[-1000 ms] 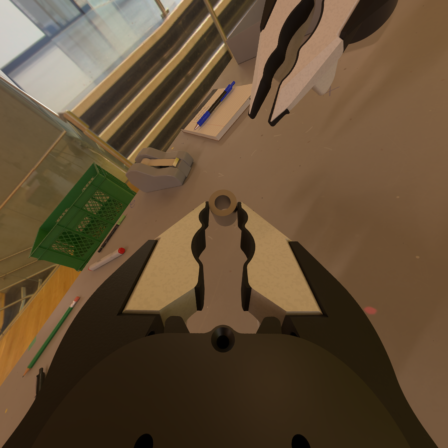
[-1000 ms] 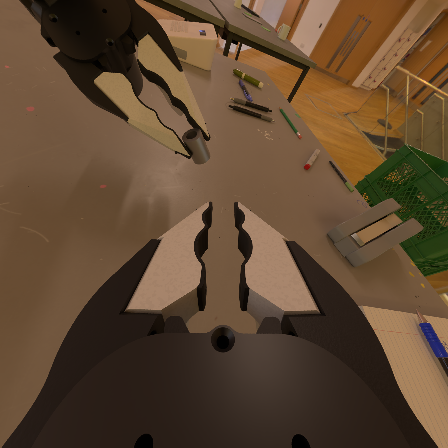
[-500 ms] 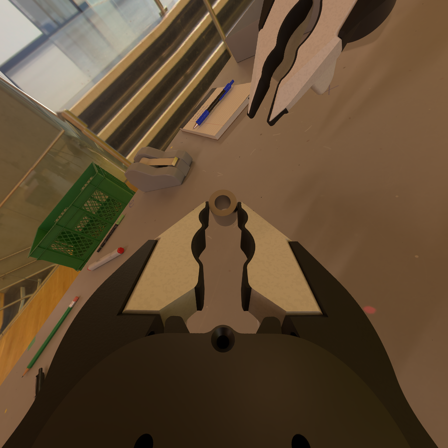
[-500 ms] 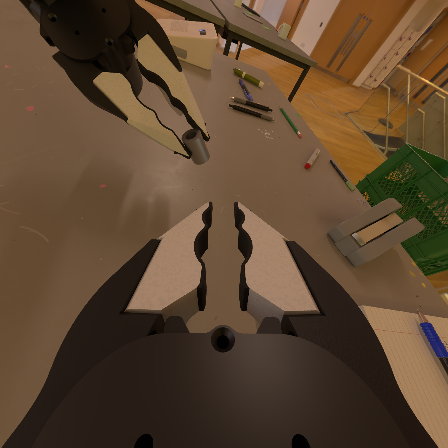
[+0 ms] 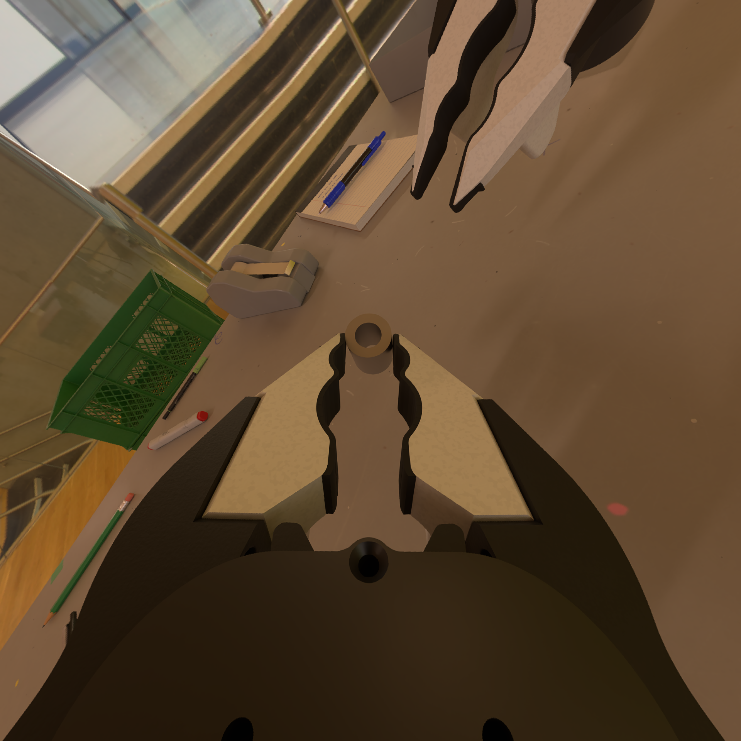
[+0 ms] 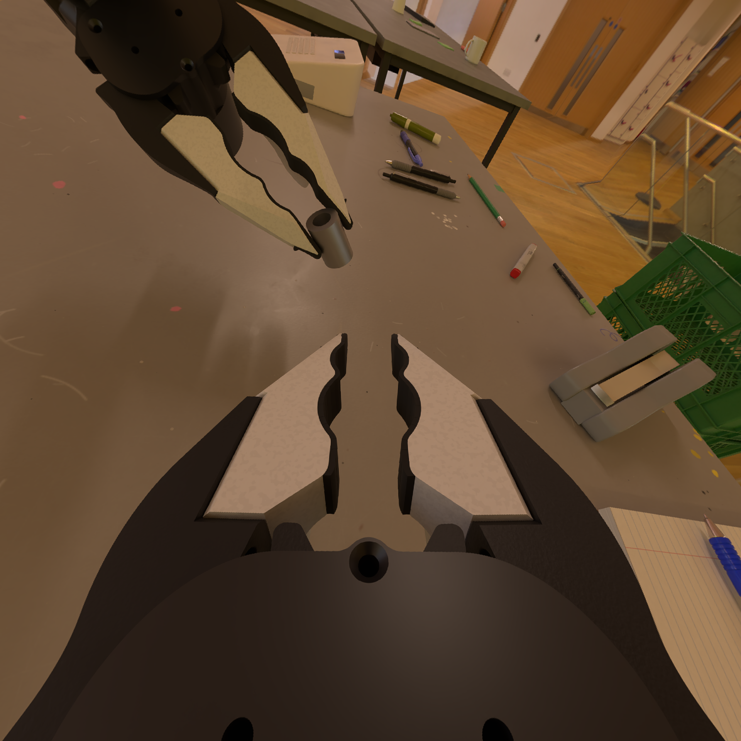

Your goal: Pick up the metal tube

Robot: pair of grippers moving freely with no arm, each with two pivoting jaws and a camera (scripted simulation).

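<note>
The left gripper [image 5: 368, 341], a black body with two cream, wavy-edged fingers, is clamped on the short grey hollow metal tube [image 5: 369, 344], one fingertip against each side of its wall. The tube stands upright with its open bore facing up; from the right wrist view its lower end appears to be at the brown table top [image 6: 120, 320], though contact cannot be confirmed. Beyond the tube, toward the table edge, sits a grey tape dispenser [image 5: 262, 284]. A white marker with a red cap [image 5: 178, 430] lies to the tube's left near the same edge, with a green plastic crate [image 5: 132, 367] past the edge behind it. Farther from the tube lies a lined notepad [image 5: 361, 188] with a blue pen [image 5: 352, 172] resting on it. The right gripper [image 6: 369, 341], well apart from the tube and facing it, holds nothing; its fingers stand parted with a narrow gap over bare table.
</note>
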